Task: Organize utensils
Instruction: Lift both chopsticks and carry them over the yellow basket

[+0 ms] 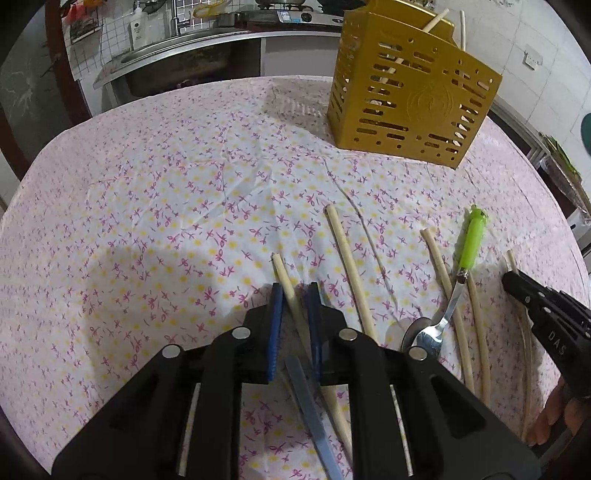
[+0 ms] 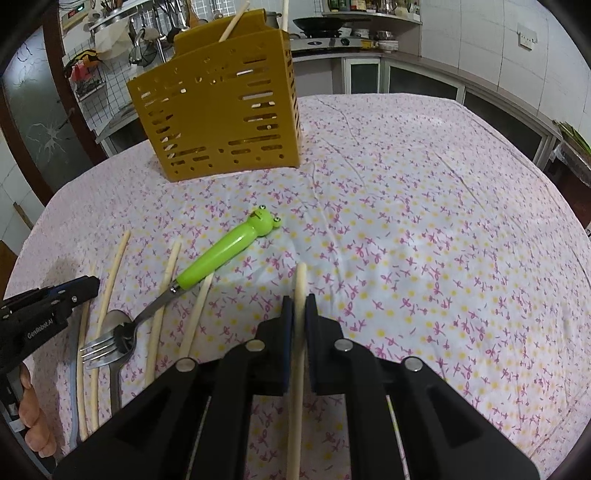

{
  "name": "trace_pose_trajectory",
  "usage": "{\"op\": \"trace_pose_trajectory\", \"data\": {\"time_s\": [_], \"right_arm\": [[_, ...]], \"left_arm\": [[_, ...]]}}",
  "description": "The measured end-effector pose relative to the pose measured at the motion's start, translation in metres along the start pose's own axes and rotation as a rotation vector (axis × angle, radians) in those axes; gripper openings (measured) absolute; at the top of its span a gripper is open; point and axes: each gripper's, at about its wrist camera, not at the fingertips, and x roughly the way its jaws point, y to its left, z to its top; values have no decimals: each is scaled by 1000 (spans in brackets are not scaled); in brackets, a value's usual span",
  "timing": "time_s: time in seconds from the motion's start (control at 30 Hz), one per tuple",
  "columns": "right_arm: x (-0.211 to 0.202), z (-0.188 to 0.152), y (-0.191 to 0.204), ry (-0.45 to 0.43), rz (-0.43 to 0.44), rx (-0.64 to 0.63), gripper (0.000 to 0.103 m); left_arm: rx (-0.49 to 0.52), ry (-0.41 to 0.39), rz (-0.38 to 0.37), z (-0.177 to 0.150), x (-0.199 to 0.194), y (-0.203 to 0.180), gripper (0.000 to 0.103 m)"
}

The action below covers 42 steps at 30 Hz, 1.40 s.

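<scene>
This is a home kitchen. Far ahead of my left jaws and off to their left, a steel sink [image 1: 177, 55] sits in a counter under a tap [image 1: 176, 18], with a white soap bottle [image 1: 136, 31] beside it against tiled wall. Ahead of my right jaws and to their right, a black wok [image 2: 321, 24] rests on a gas stove [image 2: 325, 40], with bottles on a shelf [image 2: 369, 14] above. To their left, ladles [image 2: 147, 37] hang from a rack. Directly under both jaws spreads a table with a flowered cloth [image 2: 424, 221].
</scene>
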Motion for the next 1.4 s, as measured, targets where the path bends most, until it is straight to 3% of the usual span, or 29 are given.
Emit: {"op": "trace_pose_trajectory", "data": {"time_s": [0.33, 0.83, 1.03, 1.4], "right_arm": [[-8, -3, -8, -49, 45, 28, 7], [-63, 12, -13, -221, 146, 34, 6], [-77, 25, -14, -247, 183, 30, 6], [-101, 57, -12, -356, 161, 0, 6]], "left_arm": [[-28, -52, -25, -5, -7, 7, 10], [43, -322, -22, 3, -73, -7, 7], [62, -374, -60, 11, -94, -11, 6], [82, -485, -113, 45, -128, -17, 4]]}}
